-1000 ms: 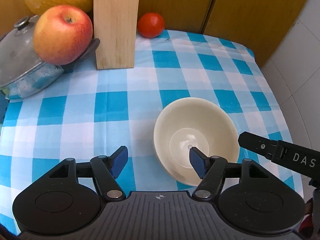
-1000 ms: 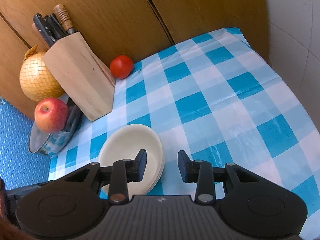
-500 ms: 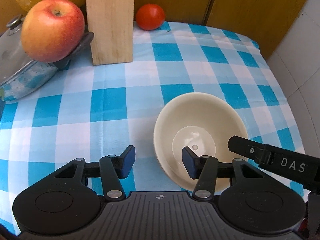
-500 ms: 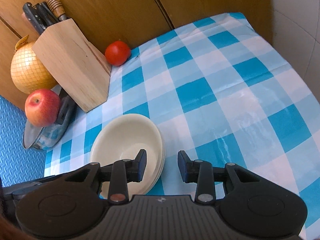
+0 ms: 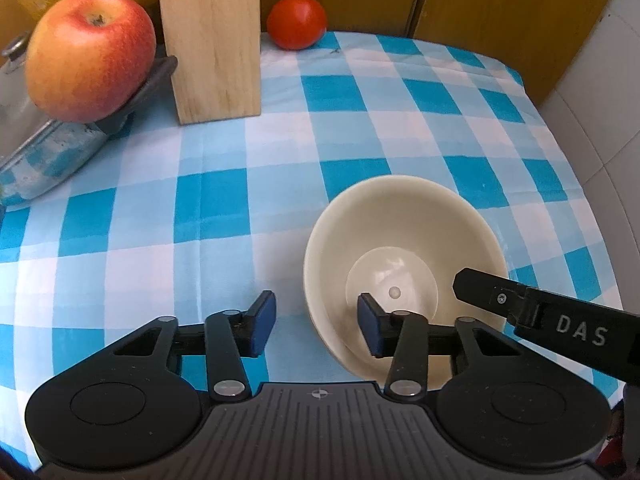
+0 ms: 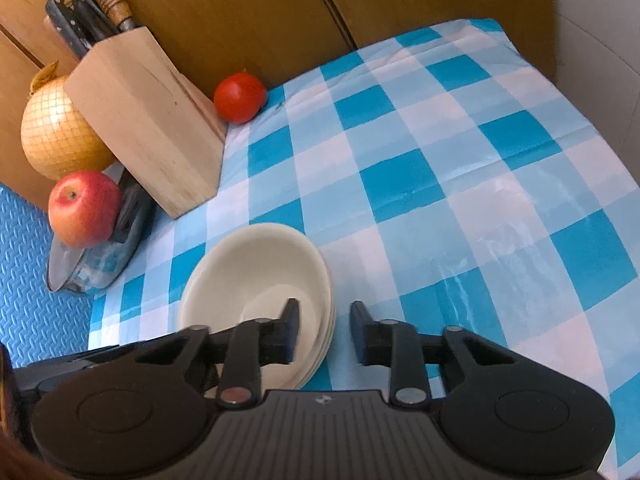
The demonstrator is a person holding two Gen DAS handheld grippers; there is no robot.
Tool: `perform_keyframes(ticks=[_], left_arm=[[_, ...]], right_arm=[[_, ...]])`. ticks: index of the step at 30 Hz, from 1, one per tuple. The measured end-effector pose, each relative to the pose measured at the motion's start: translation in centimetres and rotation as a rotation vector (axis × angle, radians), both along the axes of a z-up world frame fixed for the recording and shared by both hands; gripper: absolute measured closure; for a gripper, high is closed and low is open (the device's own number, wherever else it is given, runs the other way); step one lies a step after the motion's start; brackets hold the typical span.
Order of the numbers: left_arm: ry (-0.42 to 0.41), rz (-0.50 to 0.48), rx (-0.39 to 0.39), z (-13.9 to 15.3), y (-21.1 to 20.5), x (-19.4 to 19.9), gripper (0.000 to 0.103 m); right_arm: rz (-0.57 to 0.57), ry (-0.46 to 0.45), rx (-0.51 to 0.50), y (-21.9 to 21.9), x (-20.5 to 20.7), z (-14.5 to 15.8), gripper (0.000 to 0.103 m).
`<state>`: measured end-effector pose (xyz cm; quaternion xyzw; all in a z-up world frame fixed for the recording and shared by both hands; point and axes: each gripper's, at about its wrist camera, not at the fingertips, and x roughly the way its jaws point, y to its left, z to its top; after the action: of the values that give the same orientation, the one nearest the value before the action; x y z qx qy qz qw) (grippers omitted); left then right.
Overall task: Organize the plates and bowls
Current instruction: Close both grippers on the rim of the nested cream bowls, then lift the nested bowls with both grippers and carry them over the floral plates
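So there's a cream bowl [image 5: 400, 256] sitting on the desk [image 5: 208, 208], on the blue-and-white checked cloth, toward the near right part of it. From the right wrist view you can see layered rims at its edge, so it looks like a small stack [image 6: 260, 280] of bowls nested together, not just one.

The left gripper [image 5: 316, 318] hangs right over the bowl's near rim with its jaws released: one blue pad is outside the rim over the cloth, the other is inside over the bowl's hollow. Nothing is pinched between them. The right gripper [image 6: 324, 330] comes in from the other side, jaws also spread apart and holding nothing, one finger over the inside of the bowl and the other out past the rim over the cloth. Can't tell if either one actually touches the rim.

Back along the wooden wall there's a knife block [image 6: 148, 120], a tomato [image 5: 296, 22] just beside it, an apple [image 5: 90, 56] perched on a lidded pot [image 5: 44, 148], and a netted melon [image 6: 56, 132] behind those. All well apart from the bowls.
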<state>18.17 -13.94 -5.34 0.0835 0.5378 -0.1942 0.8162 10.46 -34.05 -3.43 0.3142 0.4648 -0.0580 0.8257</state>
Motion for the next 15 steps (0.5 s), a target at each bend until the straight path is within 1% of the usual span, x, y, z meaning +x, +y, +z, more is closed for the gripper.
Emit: perform_keyframes(ticks=[2,7,15], left_arm=[[0.006,0.001,-0.001,-0.22,-0.07,0.11,0.054],[0.016,-0.007,-0.014,-0.12,-0.31,0.14,0.068],[0.011,-0.014,-0.009,-0.08,-0.7,0.1,0.069]], right_arm=[[0.002,0.004,0.023,-0.11,0.06,-0.4,0.085],[0.013,-0.006,0.037,0.09,0.07,-0.31,0.091],[0.014,-0.016,0.031,-0.02,-0.01,-0.08,0.091]])
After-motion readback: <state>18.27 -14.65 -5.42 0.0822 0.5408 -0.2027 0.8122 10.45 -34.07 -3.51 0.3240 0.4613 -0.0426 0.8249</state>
